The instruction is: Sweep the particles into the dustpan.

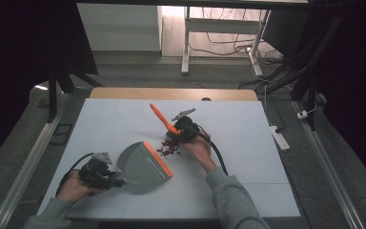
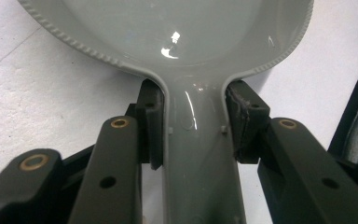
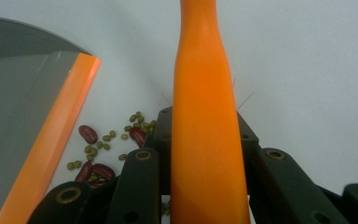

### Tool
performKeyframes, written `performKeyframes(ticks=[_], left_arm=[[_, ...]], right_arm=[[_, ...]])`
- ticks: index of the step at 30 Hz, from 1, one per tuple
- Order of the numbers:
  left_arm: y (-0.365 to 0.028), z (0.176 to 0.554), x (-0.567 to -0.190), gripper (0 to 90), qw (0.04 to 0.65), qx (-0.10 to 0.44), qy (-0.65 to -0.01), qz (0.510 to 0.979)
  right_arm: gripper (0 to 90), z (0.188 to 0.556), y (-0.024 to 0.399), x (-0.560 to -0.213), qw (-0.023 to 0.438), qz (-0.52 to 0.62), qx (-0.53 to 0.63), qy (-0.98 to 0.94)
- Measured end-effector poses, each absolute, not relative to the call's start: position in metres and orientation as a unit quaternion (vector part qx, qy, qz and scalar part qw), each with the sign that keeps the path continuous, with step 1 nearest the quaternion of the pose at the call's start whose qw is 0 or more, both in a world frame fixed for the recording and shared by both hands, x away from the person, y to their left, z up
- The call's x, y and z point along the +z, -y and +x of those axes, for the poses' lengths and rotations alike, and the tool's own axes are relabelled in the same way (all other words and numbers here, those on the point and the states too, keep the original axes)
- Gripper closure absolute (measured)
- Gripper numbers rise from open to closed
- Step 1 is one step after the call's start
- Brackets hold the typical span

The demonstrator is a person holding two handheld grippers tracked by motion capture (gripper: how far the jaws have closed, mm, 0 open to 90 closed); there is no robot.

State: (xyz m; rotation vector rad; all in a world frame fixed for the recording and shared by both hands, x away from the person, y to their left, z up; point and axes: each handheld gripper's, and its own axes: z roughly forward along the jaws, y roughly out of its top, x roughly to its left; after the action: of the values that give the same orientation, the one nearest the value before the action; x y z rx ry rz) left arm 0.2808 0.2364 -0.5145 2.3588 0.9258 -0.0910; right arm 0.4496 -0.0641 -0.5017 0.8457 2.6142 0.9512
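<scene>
A grey dustpan (image 1: 138,166) with an orange front lip (image 1: 157,159) lies at the table's front left. My left gripper (image 1: 116,182) is shut on its handle (image 2: 198,158); both pads (image 2: 150,122) press the handle's sides just behind the pan (image 2: 182,32). My right gripper (image 1: 181,130) is shut on an orange brush handle (image 1: 159,115), which rises up and back to the left. In the right gripper view the handle (image 3: 205,116) runs straight up between the jaws. Several red and green beans (image 1: 170,146) lie scattered between the dustpan's lip (image 3: 51,144) and the brush. The bristles are hidden.
The white table top (image 1: 248,167) has a wooden strip (image 1: 171,93) along its far edge. A power strip (image 1: 280,136) lies on the floor to the right, and a white desk frame (image 1: 186,43) with cables stands beyond the table.
</scene>
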Motion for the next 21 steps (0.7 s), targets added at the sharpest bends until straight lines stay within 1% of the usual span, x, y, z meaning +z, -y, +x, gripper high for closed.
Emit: performKeyframes(ticks=[7,14,21], left_arm=[[-0.236,0.281,-0.515,61.0,0.299,-0.034,-0.349,0.887],[-0.236,0.281,-0.514,61.0,0.299,-0.034,-0.349,0.888],[-0.235,0.281,-0.514,61.0,0.299,-0.034,-0.349,0.887]], right_arm=[[70.9,0.443,0.058,-0.502,0.101,0.289,0.334,-0.892],[70.9,0.434,0.05,-0.503,0.104,0.282,0.333,-0.894],[70.9,0.426,0.04,-0.503,0.091,0.264,0.335,-0.9]])
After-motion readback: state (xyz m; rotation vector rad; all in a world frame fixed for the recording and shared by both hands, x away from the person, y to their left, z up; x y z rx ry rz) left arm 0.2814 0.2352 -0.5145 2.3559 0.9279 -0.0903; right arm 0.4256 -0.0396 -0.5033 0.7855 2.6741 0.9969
